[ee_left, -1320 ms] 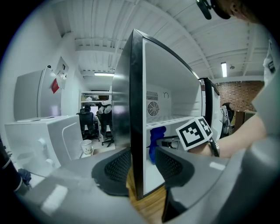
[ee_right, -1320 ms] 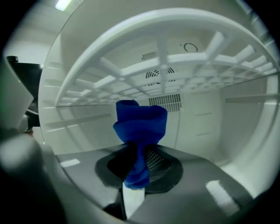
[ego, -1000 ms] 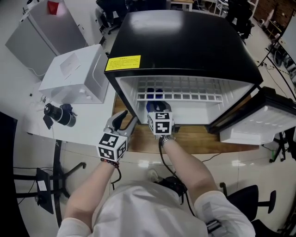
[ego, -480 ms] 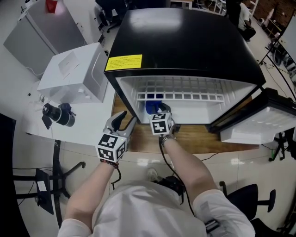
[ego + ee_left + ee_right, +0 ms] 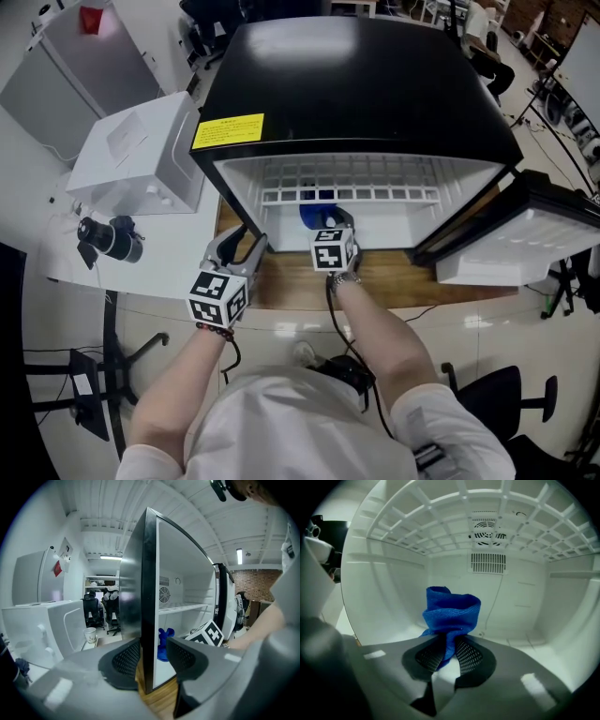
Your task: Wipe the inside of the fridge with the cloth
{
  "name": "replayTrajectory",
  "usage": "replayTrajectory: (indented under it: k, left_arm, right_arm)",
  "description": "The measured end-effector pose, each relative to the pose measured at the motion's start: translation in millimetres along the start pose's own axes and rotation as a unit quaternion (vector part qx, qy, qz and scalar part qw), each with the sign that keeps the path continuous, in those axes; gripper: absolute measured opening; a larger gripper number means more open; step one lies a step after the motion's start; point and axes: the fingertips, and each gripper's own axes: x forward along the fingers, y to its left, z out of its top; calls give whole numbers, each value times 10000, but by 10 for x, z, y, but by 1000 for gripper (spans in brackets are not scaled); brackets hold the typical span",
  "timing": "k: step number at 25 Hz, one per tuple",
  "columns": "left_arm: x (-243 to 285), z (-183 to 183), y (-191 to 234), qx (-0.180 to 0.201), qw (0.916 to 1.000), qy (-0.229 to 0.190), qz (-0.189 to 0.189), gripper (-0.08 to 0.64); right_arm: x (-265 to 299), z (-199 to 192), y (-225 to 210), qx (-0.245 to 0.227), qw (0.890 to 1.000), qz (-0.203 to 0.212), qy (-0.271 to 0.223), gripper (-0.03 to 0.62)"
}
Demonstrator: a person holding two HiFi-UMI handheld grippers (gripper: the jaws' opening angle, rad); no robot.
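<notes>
A black fridge point(image 5: 356, 84) with a white inside stands open in front of me on a wooden board. My right gripper point(image 5: 330, 230) reaches into the lower compartment, under the wire shelf point(image 5: 352, 195). It is shut on a bunched blue cloth point(image 5: 451, 609), which stands up from between its pads point(image 5: 468, 654) just above the fridge floor. My left gripper point(image 5: 150, 651) sits at the fridge's left side wall point(image 5: 149, 597), one jaw outside and one inside, closed on the wall's front edge. The left gripper view also shows the cloth point(image 5: 162, 644) and the right gripper's marker cube point(image 5: 208, 633).
The fridge door point(image 5: 525, 239) hangs open at the right. A white box-shaped appliance point(image 5: 141, 155) and a black camera-like object point(image 5: 108, 239) sit on the table to the left. A fan vent point(image 5: 487, 531) is set in the fridge's back wall. Office chairs stand around.
My right gripper has carried the cloth deeper into the fridge and lower, towards its floor. My left gripper has stayed on the side wall.
</notes>
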Motion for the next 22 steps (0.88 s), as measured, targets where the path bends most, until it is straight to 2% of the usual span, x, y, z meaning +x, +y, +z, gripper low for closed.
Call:
replayTrajectory:
  k: [22]
  left_arm:
    - [-3,9,4,-134,9998,20,144,167]
  right_arm:
    - [-359,-225,-1268,227,9946,-1010,113,63]
